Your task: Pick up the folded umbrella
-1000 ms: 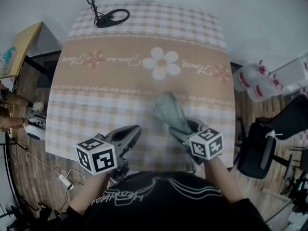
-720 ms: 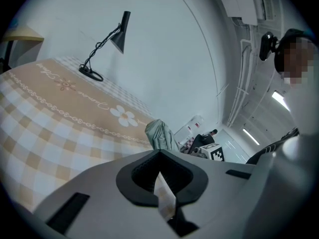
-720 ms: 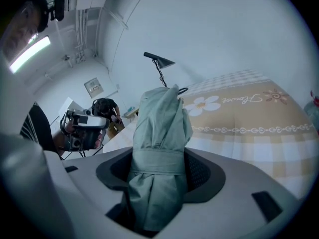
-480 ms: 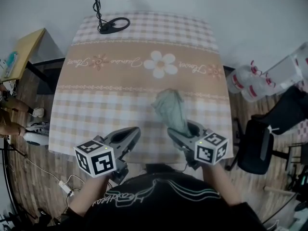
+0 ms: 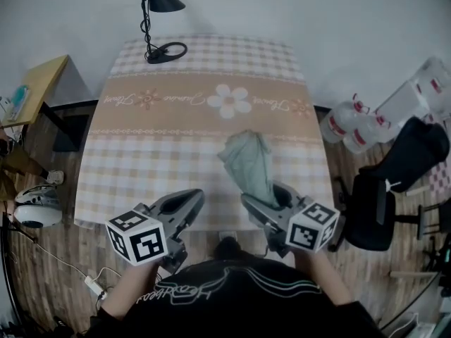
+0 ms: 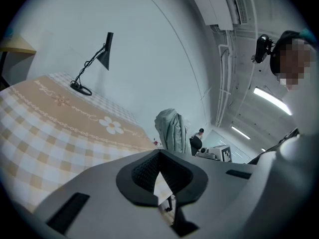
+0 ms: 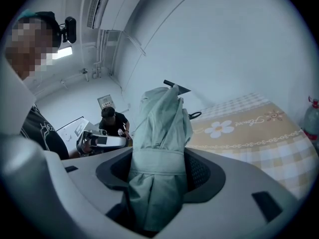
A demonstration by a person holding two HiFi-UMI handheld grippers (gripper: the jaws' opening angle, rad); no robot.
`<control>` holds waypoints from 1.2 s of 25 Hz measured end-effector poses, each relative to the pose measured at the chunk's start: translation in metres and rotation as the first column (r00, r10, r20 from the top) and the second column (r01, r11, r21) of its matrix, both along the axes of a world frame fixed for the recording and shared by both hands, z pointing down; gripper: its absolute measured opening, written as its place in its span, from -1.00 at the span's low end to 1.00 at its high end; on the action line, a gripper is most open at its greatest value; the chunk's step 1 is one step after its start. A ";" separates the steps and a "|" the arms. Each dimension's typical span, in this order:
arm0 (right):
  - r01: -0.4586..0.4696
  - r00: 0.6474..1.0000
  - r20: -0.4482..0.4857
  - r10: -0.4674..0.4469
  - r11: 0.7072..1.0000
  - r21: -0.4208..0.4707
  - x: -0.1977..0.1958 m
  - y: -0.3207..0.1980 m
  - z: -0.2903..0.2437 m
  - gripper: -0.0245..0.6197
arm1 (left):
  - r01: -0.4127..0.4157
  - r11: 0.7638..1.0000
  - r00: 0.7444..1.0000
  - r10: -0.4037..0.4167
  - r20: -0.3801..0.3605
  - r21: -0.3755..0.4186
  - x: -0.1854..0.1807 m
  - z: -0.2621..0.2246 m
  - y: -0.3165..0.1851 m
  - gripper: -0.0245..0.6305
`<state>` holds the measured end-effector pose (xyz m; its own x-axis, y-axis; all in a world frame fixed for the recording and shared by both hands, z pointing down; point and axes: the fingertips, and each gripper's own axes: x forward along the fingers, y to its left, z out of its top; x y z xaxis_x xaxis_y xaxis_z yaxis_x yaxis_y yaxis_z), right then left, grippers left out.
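Note:
The folded grey-green umbrella is clamped in my right gripper and held in the air above the near right part of the checked tablecloth. In the right gripper view the umbrella stands up between the two jaws, which press on its strapped waist at my right gripper. My left gripper hovers to the left of it over the table's near edge, jaws together and empty. The left gripper view shows its closed tips and, beyond them, the raised umbrella.
A black desk lamp stands with its round base on the table's far left corner. Clear water bottles and a black chair are on the floor at the right. A wooden desk is at the left.
Both grippers have risen and drawn back from the table. The umbrella has gone up with the right gripper, and the table looks smaller and farther below.

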<state>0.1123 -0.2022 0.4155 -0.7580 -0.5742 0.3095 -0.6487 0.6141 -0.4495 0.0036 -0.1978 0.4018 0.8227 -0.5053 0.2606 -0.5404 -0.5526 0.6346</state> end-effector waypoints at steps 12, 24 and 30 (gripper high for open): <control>-0.040 0.999 0.037 0.038 0.997 0.068 -0.003 0.039 -0.031 -0.08 | -0.050 0.992 0.999 0.049 0.013 0.117 0.002 -0.040 0.038 -0.93; -0.035 0.999 0.044 0.031 0.996 0.077 -0.009 0.043 -0.037 -0.08 | -0.052 0.991 0.999 0.050 0.017 0.124 -0.003 -0.042 0.044 -0.93; -0.033 0.999 0.045 0.030 0.997 0.072 -0.009 0.040 -0.035 -0.08 | -0.045 0.992 0.999 0.042 0.023 0.116 -0.005 -0.040 0.042 -0.93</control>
